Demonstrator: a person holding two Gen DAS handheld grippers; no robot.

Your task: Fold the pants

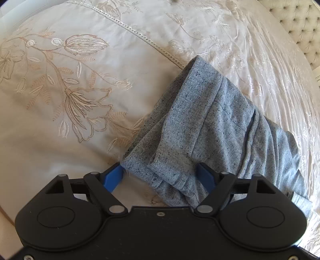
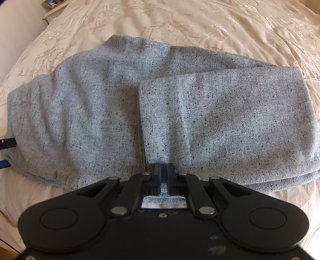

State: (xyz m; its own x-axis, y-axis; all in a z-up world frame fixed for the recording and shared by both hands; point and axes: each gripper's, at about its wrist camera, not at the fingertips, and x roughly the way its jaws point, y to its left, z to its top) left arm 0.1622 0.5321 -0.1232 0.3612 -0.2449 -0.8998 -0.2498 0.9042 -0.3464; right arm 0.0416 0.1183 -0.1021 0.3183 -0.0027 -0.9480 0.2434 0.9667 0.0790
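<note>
Grey speckled pants [image 2: 180, 112] lie on the cream embroidered bedspread [image 2: 240, 26], with a leg section folded over on the right. My right gripper [image 2: 163, 168] is shut on the near edge of the folded pants layer, and fabric shows between its fingers. In the left wrist view the pants [image 1: 210, 124] run from the gripper toward the upper right. My left gripper [image 1: 160, 172] is open, and its blue fingers [image 1: 114, 176] straddle the near end of the pants, which lies between them.
The bedspread [image 1: 70, 90] has floral embroidery and a lace seam [image 1: 140, 34]. A tufted headboard [image 1: 300, 26] is at the upper right of the left wrist view. A small framed picture on a nightstand [image 2: 52, 4] is at the top left of the right wrist view.
</note>
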